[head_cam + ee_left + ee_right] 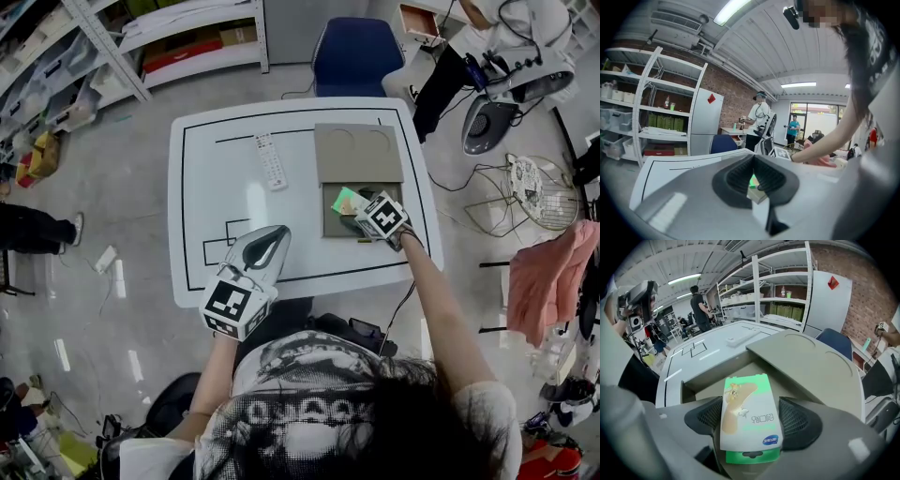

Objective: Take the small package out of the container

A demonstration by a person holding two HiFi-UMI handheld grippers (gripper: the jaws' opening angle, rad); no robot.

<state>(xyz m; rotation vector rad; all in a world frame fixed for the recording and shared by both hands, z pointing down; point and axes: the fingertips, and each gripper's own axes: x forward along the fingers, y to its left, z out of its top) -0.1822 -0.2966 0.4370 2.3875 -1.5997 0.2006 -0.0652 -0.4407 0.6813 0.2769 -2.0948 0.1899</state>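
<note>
Right gripper view: the right claw [752, 419] stands wide, astride the small package [747, 397], which lies flat inside the container [708, 376] at the counter's [216, 178] 3 o'clock side. The pads [797, 420] are not pressing. I would centre them on its long edges, close squarely and lift straight up. The left claw [757, 180] is nearly closed and empty, at 7 o'clock.

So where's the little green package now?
In the head view, right of centre: the package is in the container on the table, between the right gripper's open jaws.

Overhead head view and low gripper views share the table [216, 187].
</note>
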